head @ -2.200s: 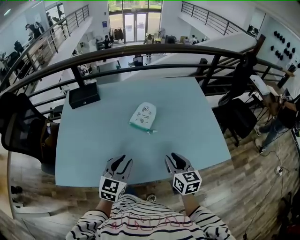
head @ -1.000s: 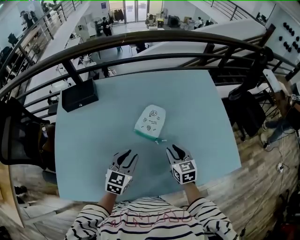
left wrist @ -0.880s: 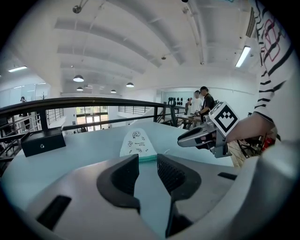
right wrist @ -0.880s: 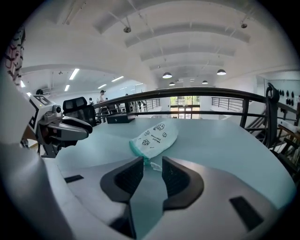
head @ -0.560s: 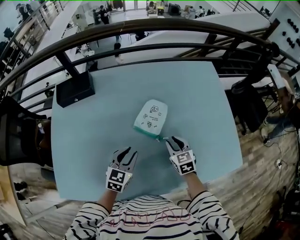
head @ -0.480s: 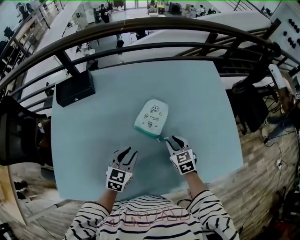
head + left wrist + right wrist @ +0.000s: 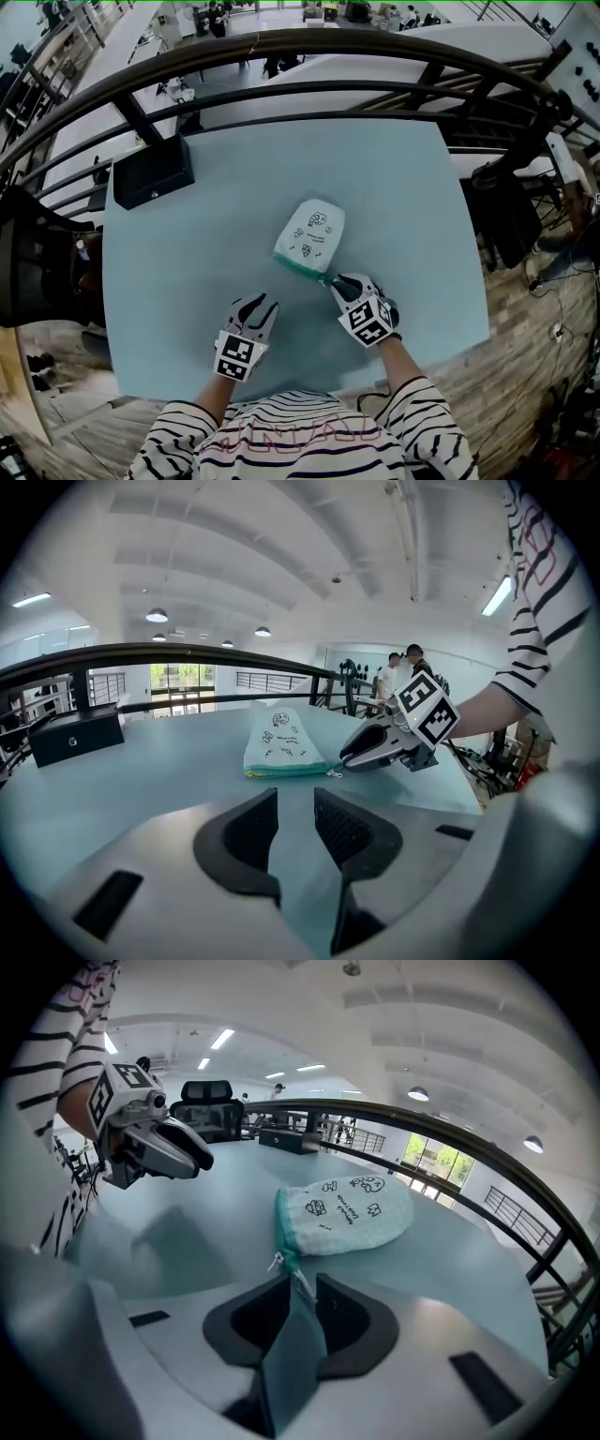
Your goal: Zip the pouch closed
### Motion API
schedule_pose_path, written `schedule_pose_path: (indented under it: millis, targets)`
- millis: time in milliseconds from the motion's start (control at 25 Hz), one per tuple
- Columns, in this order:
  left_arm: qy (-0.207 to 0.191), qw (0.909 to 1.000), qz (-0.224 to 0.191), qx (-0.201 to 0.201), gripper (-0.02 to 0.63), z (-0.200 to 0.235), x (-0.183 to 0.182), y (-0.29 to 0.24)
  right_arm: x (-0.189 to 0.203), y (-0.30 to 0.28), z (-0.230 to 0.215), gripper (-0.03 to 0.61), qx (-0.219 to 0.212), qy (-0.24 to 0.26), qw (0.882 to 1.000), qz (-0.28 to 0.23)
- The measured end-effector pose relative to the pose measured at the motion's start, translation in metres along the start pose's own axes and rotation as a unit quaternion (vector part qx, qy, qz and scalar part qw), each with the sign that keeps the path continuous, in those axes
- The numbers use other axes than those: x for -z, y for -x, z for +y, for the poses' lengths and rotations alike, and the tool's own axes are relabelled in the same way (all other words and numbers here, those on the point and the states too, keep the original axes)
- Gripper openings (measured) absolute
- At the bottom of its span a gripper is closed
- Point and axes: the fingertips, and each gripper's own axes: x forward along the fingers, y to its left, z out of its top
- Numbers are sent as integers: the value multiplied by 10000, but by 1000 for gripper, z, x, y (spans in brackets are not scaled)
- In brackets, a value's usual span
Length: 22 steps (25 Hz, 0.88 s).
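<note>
A white pouch (image 7: 311, 236) with small printed drawings and a teal zip edge lies on the light blue table (image 7: 187, 253); it also shows in the left gripper view (image 7: 279, 745). Its zip pull (image 7: 278, 1262) sticks out at the near right corner. My right gripper (image 7: 335, 281) is open, its tips right at that pull. In the right gripper view the pull's tail reaches the mouth of the right gripper (image 7: 302, 1288), and the pads are not pressing on it. My left gripper (image 7: 258, 303) hovers open and empty, short of the pouch and to its left (image 7: 295, 799).
A black box (image 7: 153, 172) sits at the table's far left corner. A dark curved railing (image 7: 281, 45) runs behind the table's far edge. A black office chair (image 7: 37, 272) stands left of the table. The near table edge lies just below both grippers.
Both grippers moved forward and down toward the pouch. The right one rolled and closed in on the zip pull corner; the left one stays short of the pouch.
</note>
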Motion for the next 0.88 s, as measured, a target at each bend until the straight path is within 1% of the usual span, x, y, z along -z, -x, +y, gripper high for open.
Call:
schedule_pose_path:
  millis: [80, 200, 320, 480, 600, 880]
  targets:
    - [-1, 10000, -10, 25, 98, -2, -1, -2, 1, 0, 3, 61, -93, -32, 10000, 14]
    - [-24, 10000, -13, 72, 98, -4, -5, -3, 0, -1, 8, 43, -183, -202, 9996, -39]
    - [-50, 9999, 5, 95, 98, -6, -4, -4, -3, 2, 13, 38, -207, -373, 9990, -122]
    - [-79, 9999, 4, 116, 98, -10, -5, -3, -12, 11, 19, 37, -241, -883, 9950, -391]
    - [-153, 9997, 4, 167, 98, -18, -7, -3, -19, 21, 26, 37, -391, -1122, 9914, -542]
    - [-317, 9988, 26, 362, 113, -35, -9, -7, -34, 46, 47, 37, -565, -1155, 9896, -650]
